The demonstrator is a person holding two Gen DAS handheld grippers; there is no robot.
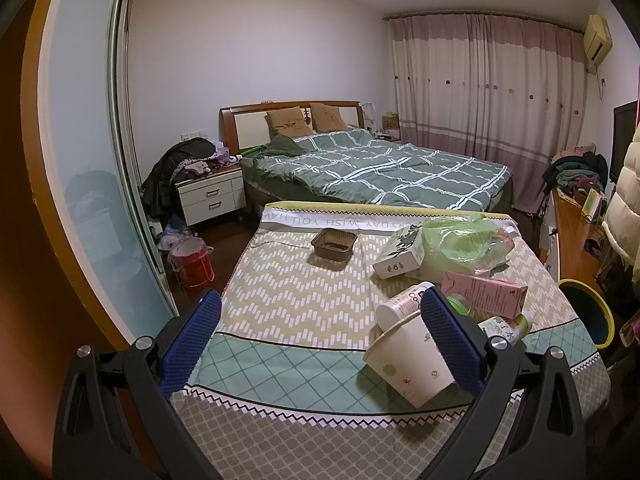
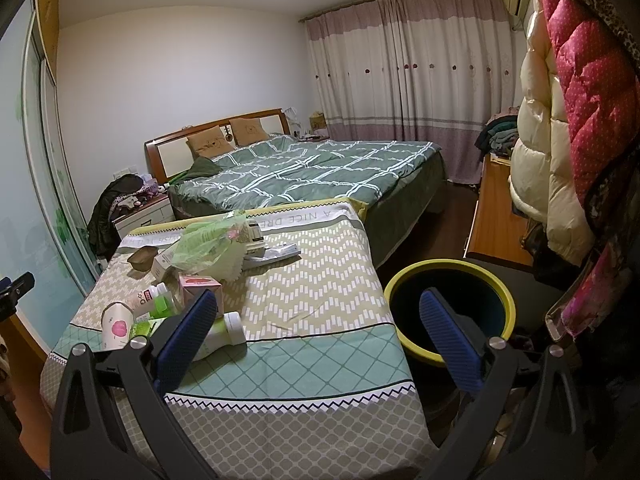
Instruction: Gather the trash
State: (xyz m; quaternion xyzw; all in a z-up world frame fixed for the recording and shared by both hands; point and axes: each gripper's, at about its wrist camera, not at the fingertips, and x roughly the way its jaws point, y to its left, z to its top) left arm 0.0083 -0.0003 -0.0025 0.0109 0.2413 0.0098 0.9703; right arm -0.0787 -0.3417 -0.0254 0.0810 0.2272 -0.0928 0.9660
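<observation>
Trash lies on a cloth-covered table [image 1: 288, 288]: a tipped white paper cup [image 1: 408, 364], a white-pink tube [image 1: 400, 304], a pink carton [image 1: 486, 292], a green-white bottle [image 1: 504, 330], a white box [image 1: 398, 254], a green plastic bag [image 1: 460, 244] and a brown tray [image 1: 334, 243]. My left gripper [image 1: 320, 336] is open and empty above the table's near part, its right finger beside the cup. My right gripper [image 2: 320, 330] is open and empty over the table's right edge. A yellow-rimmed dark bin [image 2: 450, 312] stands right of the table. The bottle [image 2: 224, 334] lies by the right gripper's left finger.
A bed [image 1: 384, 168] with a green quilt stands behind the table. A white nightstand [image 1: 210, 196] and a red bucket [image 1: 192, 264] are at the left by a sliding wardrobe door [image 1: 84, 160]. Coats [image 2: 568, 120] hang at the right above a wooden desk [image 2: 500, 216].
</observation>
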